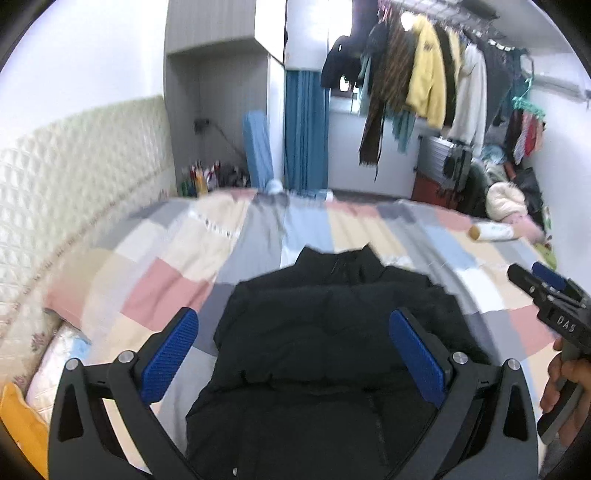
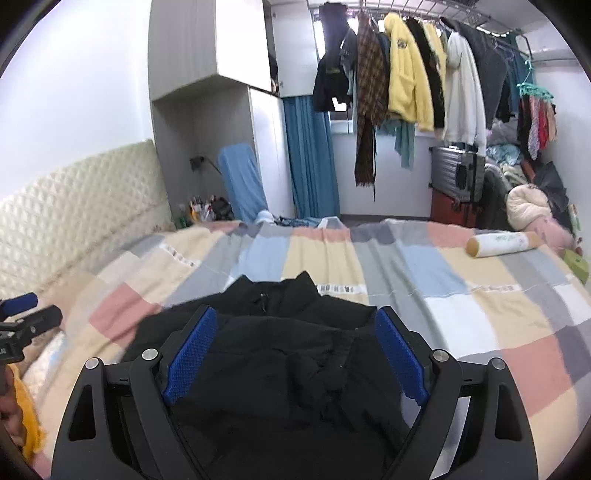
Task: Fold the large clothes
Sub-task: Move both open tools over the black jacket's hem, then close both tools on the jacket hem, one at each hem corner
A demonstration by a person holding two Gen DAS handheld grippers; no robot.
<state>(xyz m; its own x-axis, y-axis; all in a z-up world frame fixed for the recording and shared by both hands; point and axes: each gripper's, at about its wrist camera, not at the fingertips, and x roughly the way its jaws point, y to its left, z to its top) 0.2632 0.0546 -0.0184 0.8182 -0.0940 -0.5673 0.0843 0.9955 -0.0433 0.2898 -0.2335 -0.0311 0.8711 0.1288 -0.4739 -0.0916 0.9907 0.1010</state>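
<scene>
Spread blue fingers [image 2: 192,354] above black jacket [image 2: 280,369] on patchwork bedspread [image 2: 461,295]

Bedroom, white walls [image 2: 74,92], daylight from a window [image 2: 340,122] behind the hanging clothes. Bed covered by a patchwork bedspread [image 2: 443,280] of pink, beige, grey and pale blue squares; quilted cream headboard [image 2: 81,199] along the left side. Tall grey-white wardrobe [image 2: 207,66] with an open niche beneath, cluttered with small items (too blurred to identify). Blue curtain [image 2: 310,158] beside it; blue padded board [image 2: 242,181] leaning against the wardrobe. Overhead clothes rail [image 2: 424,11] with yellow, white, plaid and dark garments. Silver suitcase [image 2: 454,173] stacked on a red one. Cylindrical bolster [image 2: 502,242] near the bed's far right edge. Heaped textiles in the right corner.
</scene>
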